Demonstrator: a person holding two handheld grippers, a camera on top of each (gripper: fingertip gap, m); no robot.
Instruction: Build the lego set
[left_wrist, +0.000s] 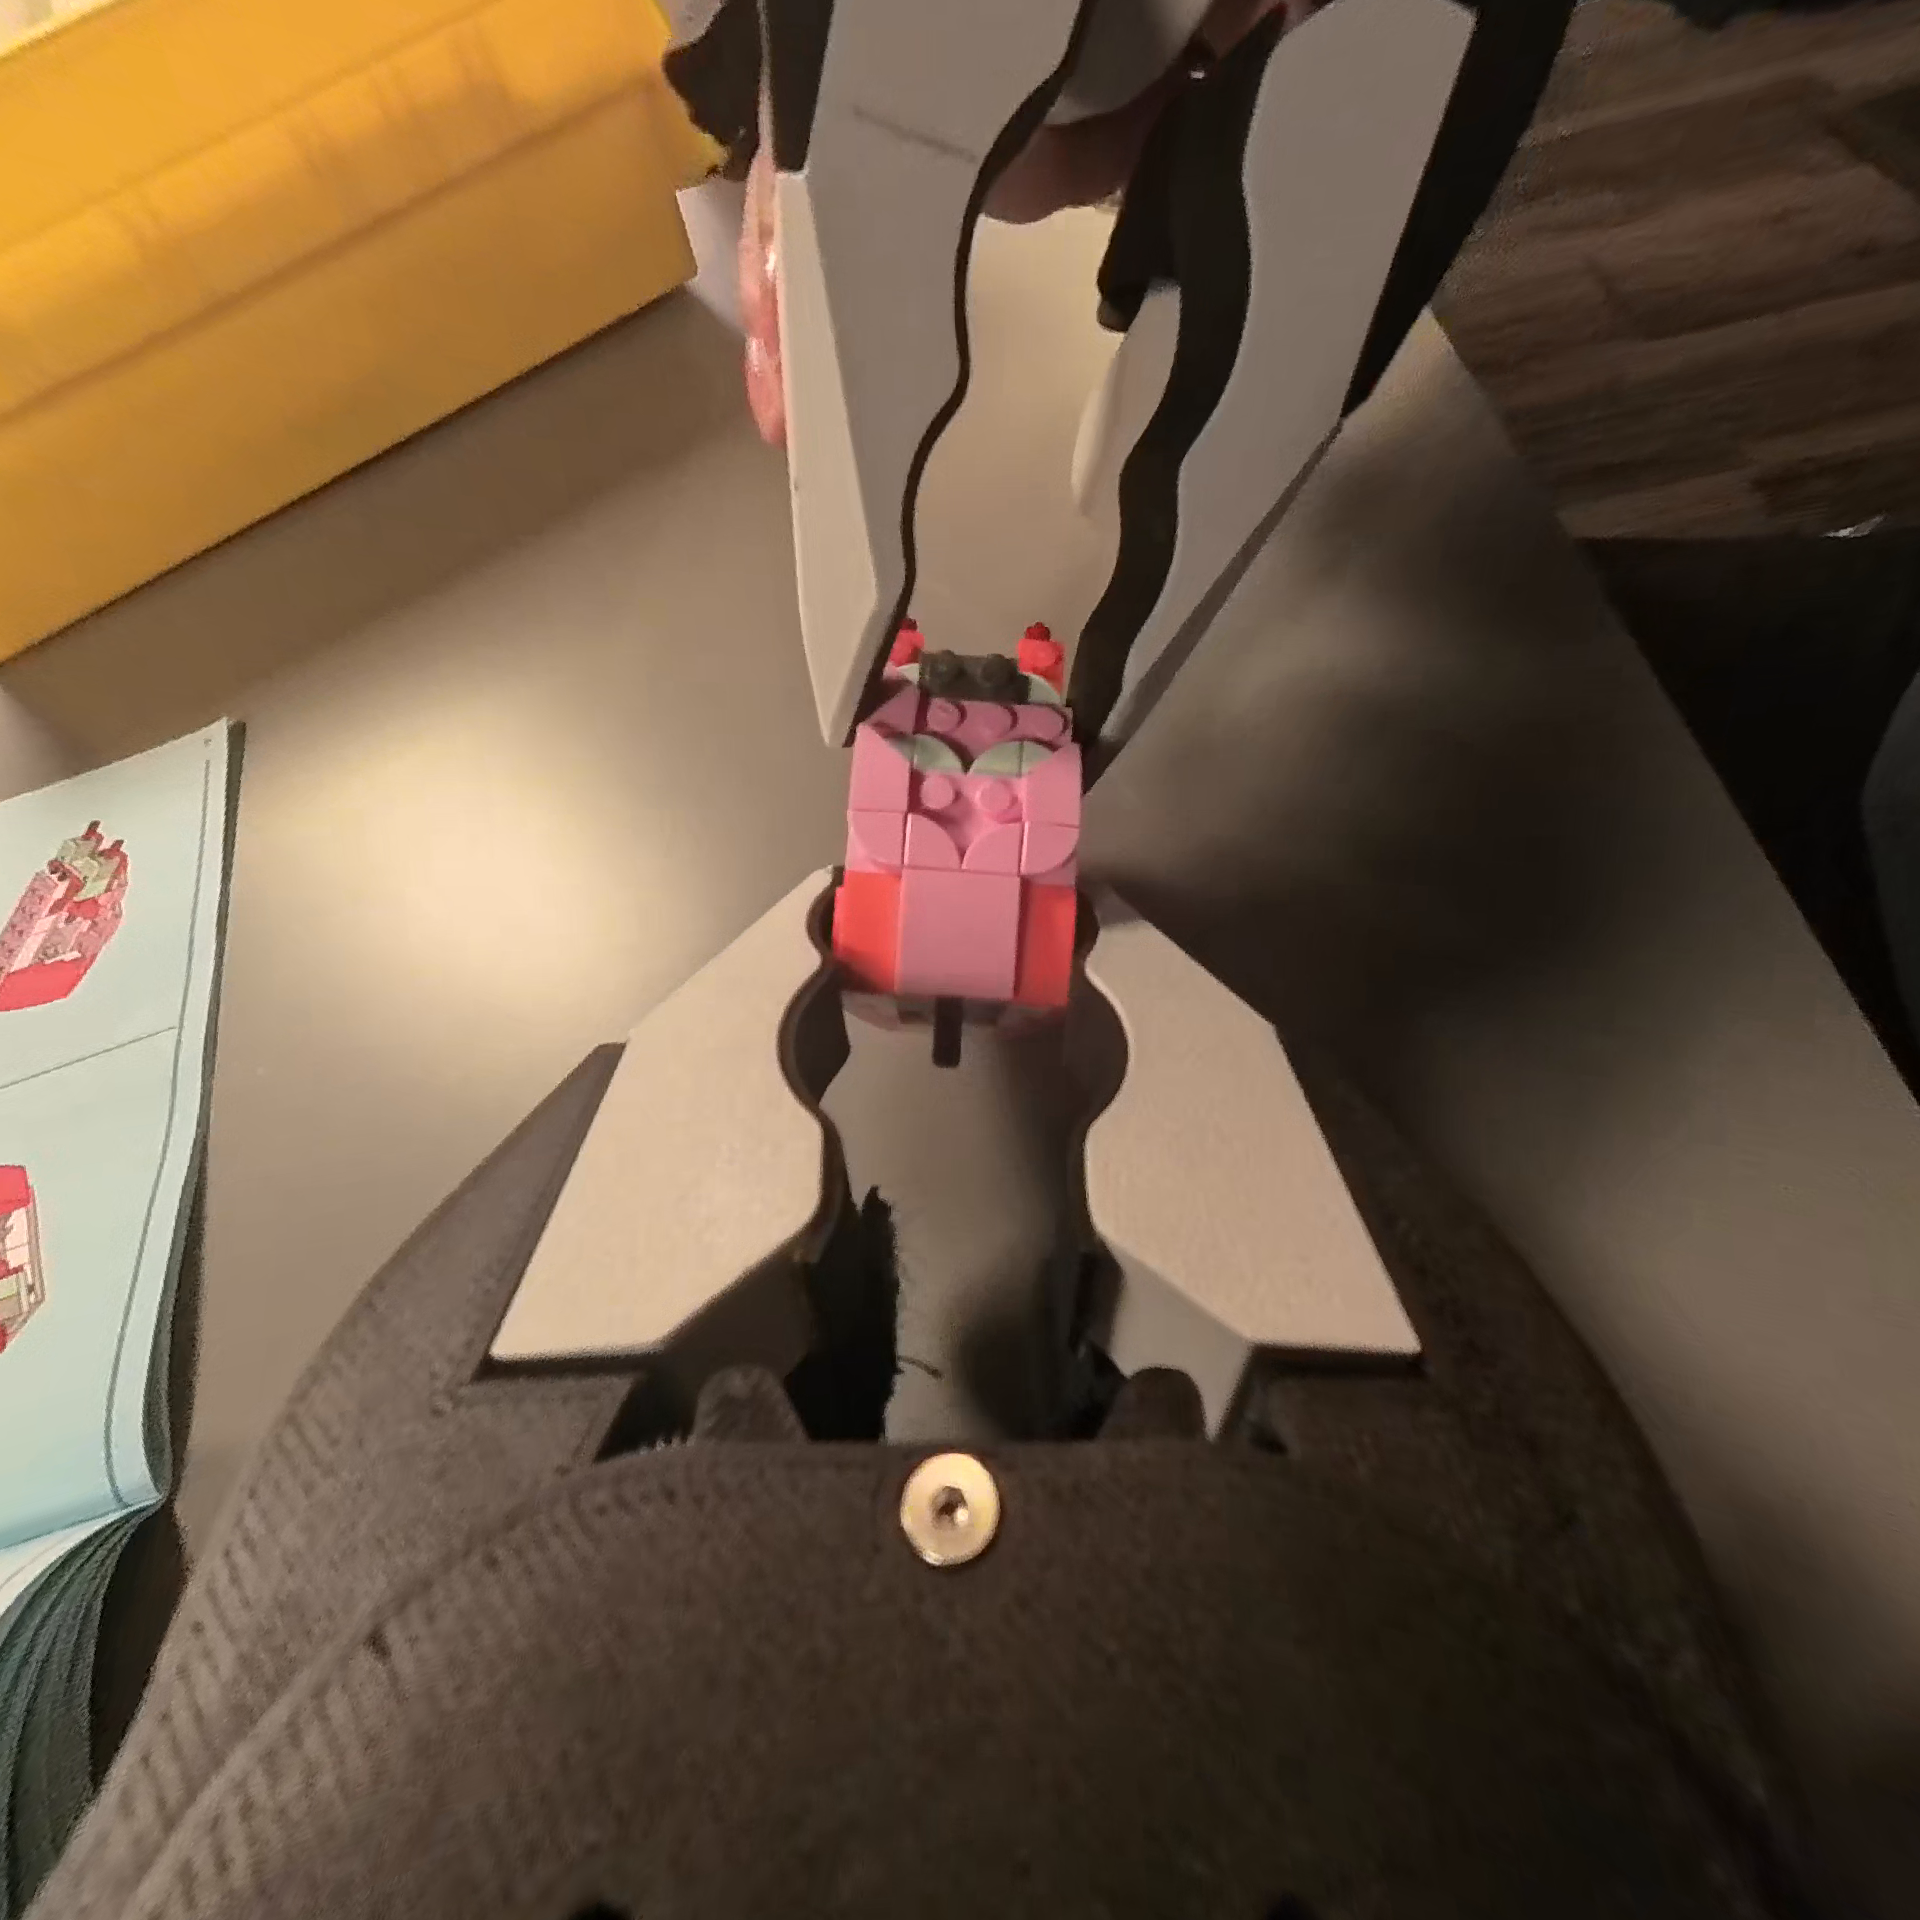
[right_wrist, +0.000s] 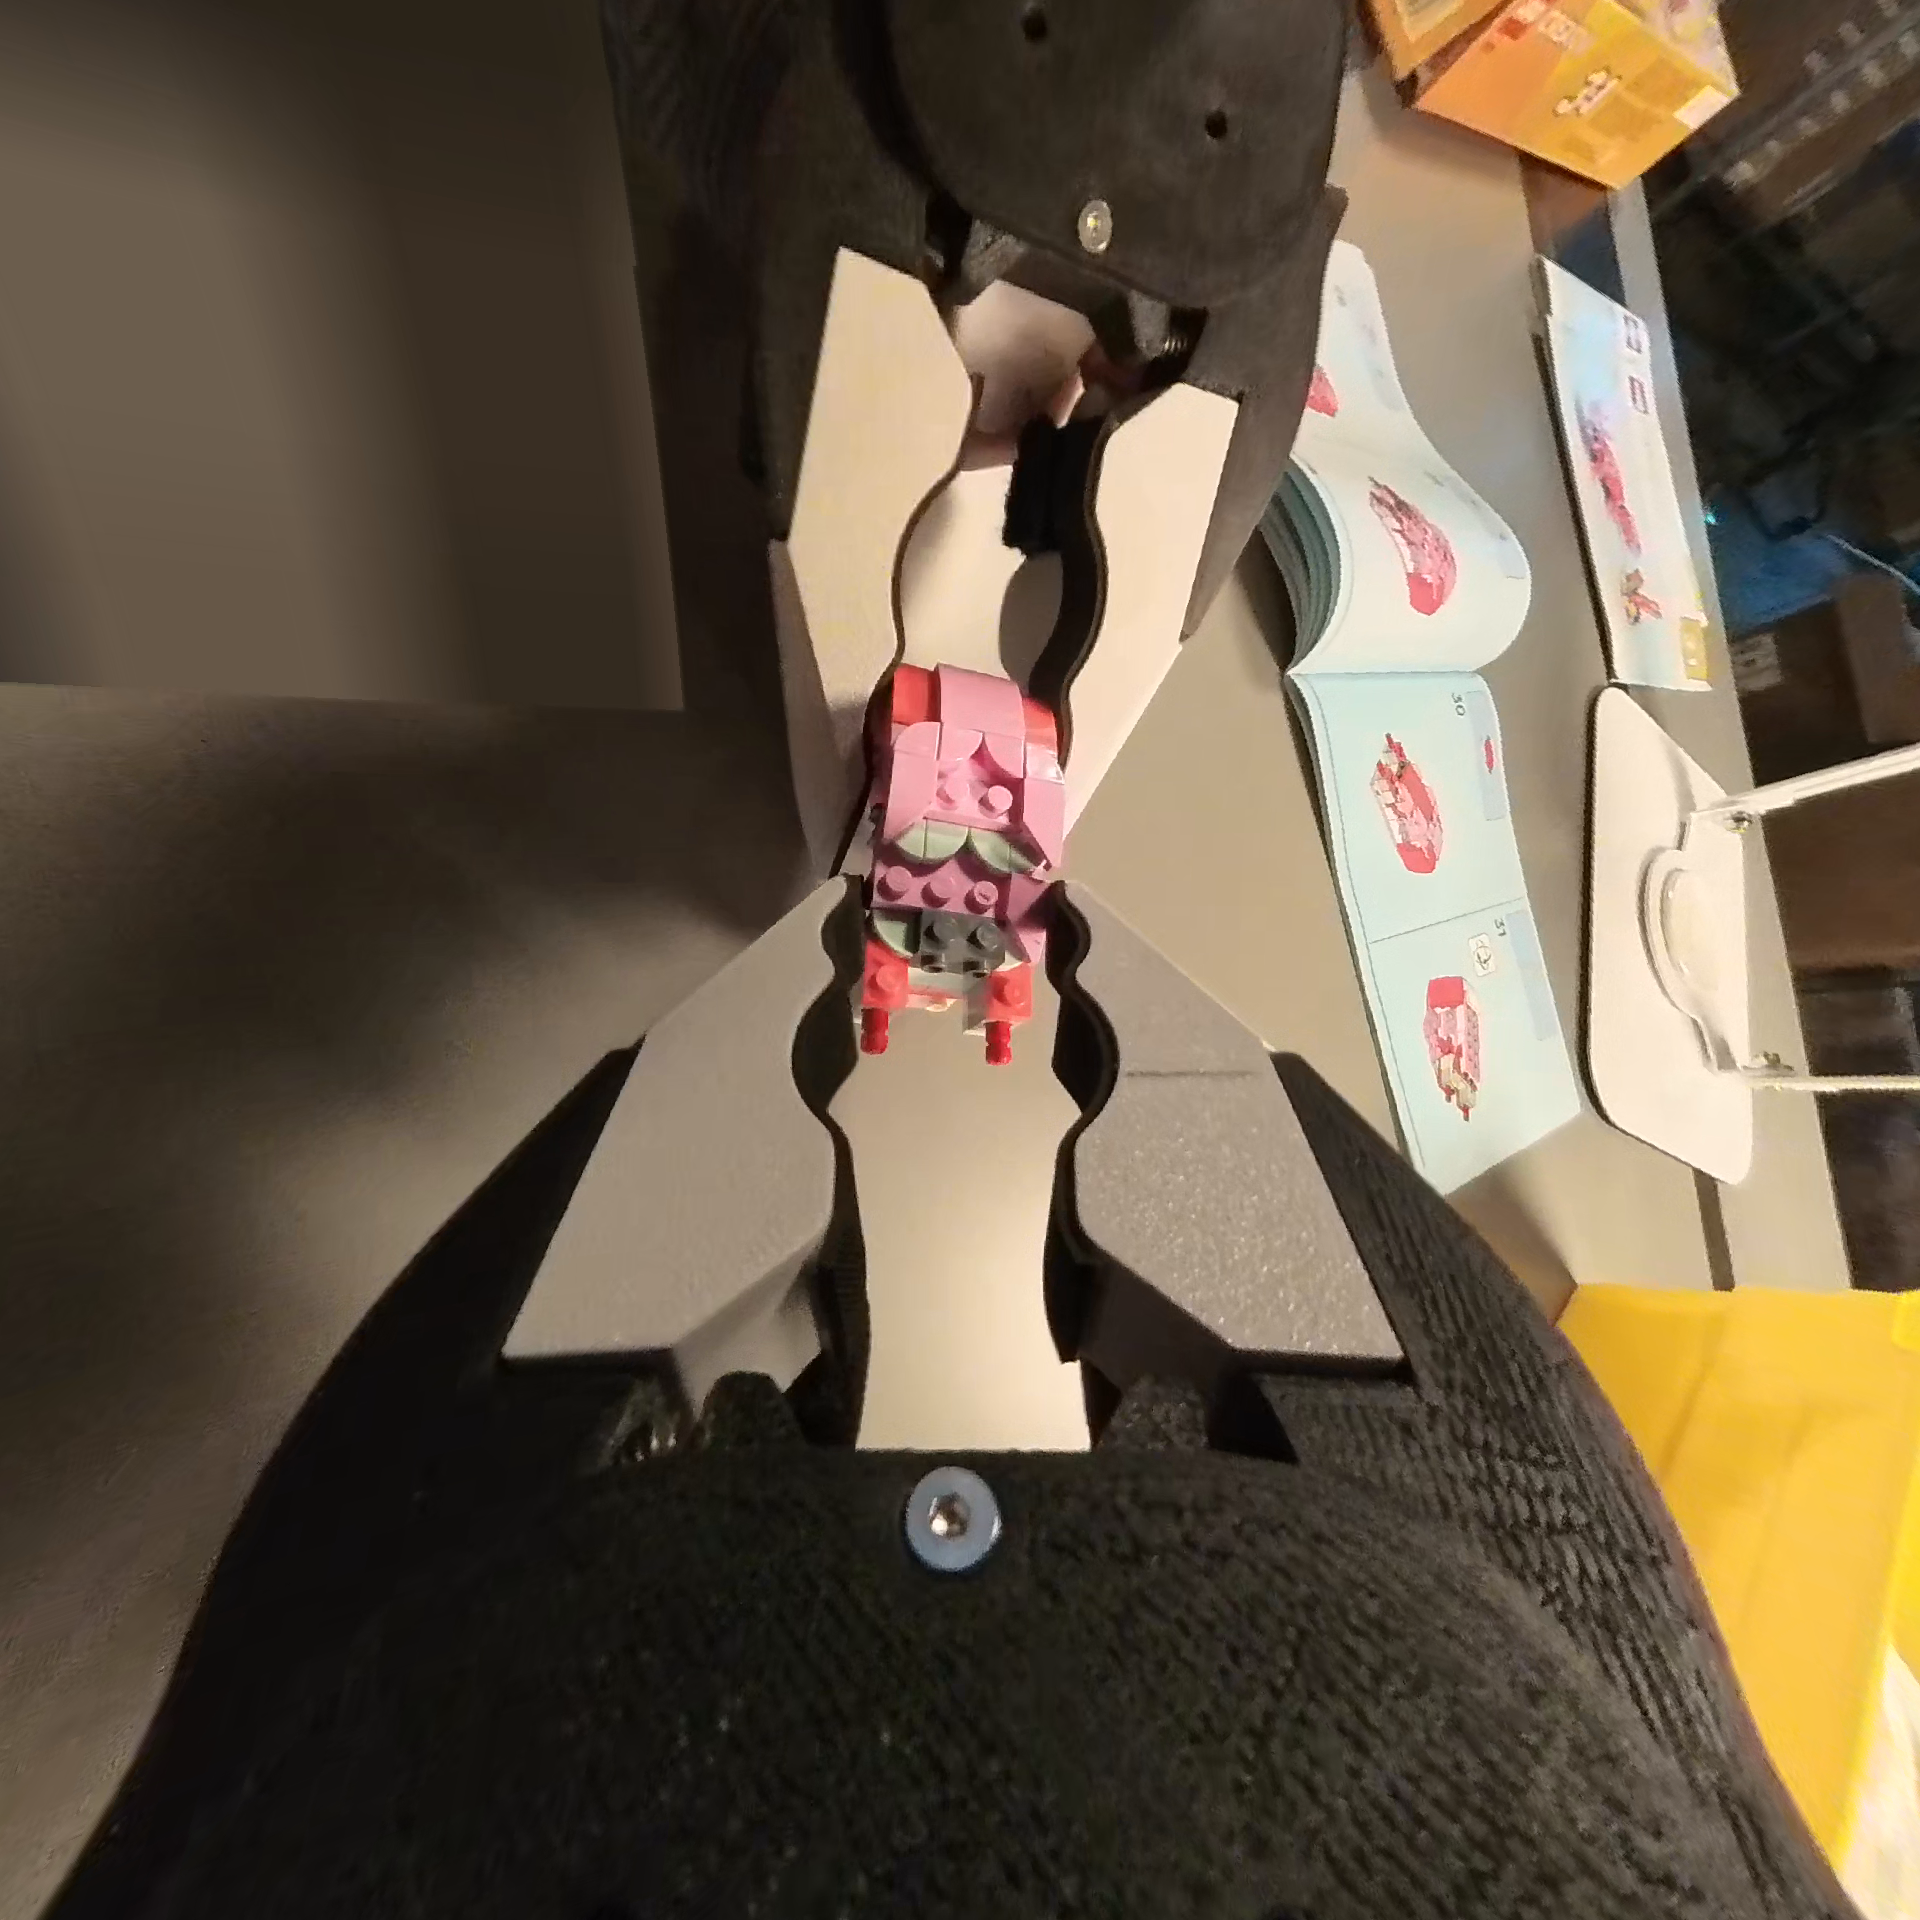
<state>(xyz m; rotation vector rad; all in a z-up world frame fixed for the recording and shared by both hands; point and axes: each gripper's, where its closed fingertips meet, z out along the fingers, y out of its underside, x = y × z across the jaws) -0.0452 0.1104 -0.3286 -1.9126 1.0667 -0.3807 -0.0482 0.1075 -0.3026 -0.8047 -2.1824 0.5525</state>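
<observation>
**Brick model gripped from both ends above the counter**

Underside of the pink and red brick model (left_wrist: 961, 862) is hidden; its far red end is partly covered by the right tool (right_wrist: 956, 935). Left tool (left_wrist: 961, 935) is clamped on the model's red near end, pads pressing both flanks. Right tool's fingers bracket the opposite end, contact hard to confirm. An open instruction booklet (right_wrist: 1455, 883) lies near the counter (left_wrist: 468, 831) edge

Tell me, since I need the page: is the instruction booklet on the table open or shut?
Open: the booklet lies spread on the table, printed pages facing up.
</observation>
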